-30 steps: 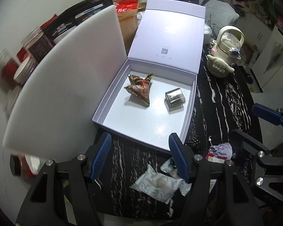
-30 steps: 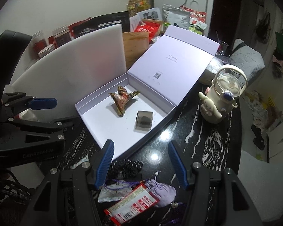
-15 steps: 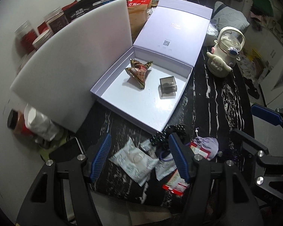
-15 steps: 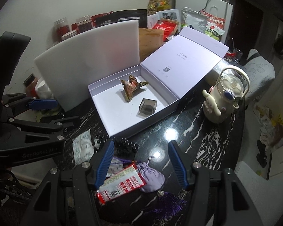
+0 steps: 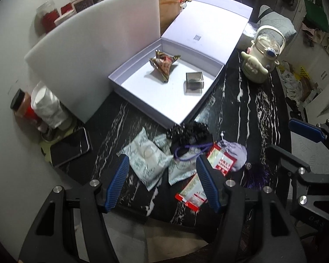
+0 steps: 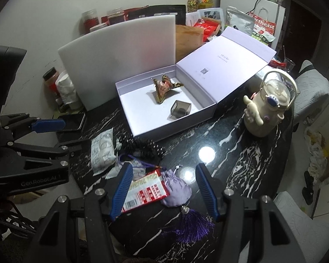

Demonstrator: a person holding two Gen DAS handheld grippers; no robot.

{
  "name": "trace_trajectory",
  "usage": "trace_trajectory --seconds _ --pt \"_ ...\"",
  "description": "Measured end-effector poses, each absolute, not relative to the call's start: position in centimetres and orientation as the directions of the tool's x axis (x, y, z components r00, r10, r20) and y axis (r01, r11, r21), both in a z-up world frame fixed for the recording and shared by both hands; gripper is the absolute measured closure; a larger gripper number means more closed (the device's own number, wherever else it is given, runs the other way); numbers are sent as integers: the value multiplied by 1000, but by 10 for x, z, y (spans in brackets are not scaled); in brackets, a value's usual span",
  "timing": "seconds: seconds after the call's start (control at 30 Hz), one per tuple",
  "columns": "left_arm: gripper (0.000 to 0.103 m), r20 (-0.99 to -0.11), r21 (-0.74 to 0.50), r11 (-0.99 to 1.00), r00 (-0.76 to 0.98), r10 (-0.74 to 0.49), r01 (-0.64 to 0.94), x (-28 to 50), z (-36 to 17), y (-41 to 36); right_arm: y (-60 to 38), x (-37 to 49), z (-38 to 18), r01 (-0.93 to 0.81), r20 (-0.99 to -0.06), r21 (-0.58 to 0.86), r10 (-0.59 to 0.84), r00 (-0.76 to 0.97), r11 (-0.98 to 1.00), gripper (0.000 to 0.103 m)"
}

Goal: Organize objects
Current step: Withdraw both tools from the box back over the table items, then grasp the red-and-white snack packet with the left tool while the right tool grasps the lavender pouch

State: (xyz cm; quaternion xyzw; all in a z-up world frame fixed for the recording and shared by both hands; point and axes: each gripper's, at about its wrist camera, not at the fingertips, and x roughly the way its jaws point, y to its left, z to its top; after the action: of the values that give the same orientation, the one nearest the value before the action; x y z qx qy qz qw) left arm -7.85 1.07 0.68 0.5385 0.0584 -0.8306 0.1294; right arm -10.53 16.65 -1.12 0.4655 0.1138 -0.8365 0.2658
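Glossy black marble-look tabletop [image 6: 208, 140] with white veining; matt pale-lilac cardboard box [image 5: 162, 114]; smooth white foam board [image 5: 94, 50]; shiny foil-wrapped packet [image 5: 163, 64]; translucent grey plastic cube [image 5: 194, 81]; soft lilac cloth pouch [image 6: 177, 190] with silky purple tassel [image 6: 193, 223]; glossy printed sachet [image 6: 145, 191]; ribbed blue finger pads [image 6: 122, 188].

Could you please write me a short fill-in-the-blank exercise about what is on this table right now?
1. Inside the open box lie a foil packet and a small grey ____.
2. The phone lies screen-up, ____ the box.
3. The purple tassel hangs from a lilac ____.
4. Both the left gripper and the right gripper are ____.

Missing words: cube; outside; pouch; open
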Motion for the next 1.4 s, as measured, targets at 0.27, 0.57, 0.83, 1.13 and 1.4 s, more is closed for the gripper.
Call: trace_trajectory --seconds 0.27,0.57,0.83,1.13,1.4 --pt "41 -925 15 -963 -362 -115 268 -62 -18 21 173 -95 -31 555 -859 77 -338 -386 -828 43" --pt "41 -938 -20 -975 -341 -58 222 -56 -53 43 187 -84 -62 534 -891 96 -312 -331 -840 43" --pt "41 -952 -45 -981 -305 -15 189 -57 -84 58 199 -74 -87 519 -913 97 -284 -294 -849 43" --pt "41 -959 -72 -987 -282 28 146 -65 -113 72 203 -71 -113 519 -930 107 -271 -250 -848 43" --pt "41 -967 -83 -993 -246 59 87 -82 -141 82 212 -85 -136 494 -941 117 -256 -223 -861 43"
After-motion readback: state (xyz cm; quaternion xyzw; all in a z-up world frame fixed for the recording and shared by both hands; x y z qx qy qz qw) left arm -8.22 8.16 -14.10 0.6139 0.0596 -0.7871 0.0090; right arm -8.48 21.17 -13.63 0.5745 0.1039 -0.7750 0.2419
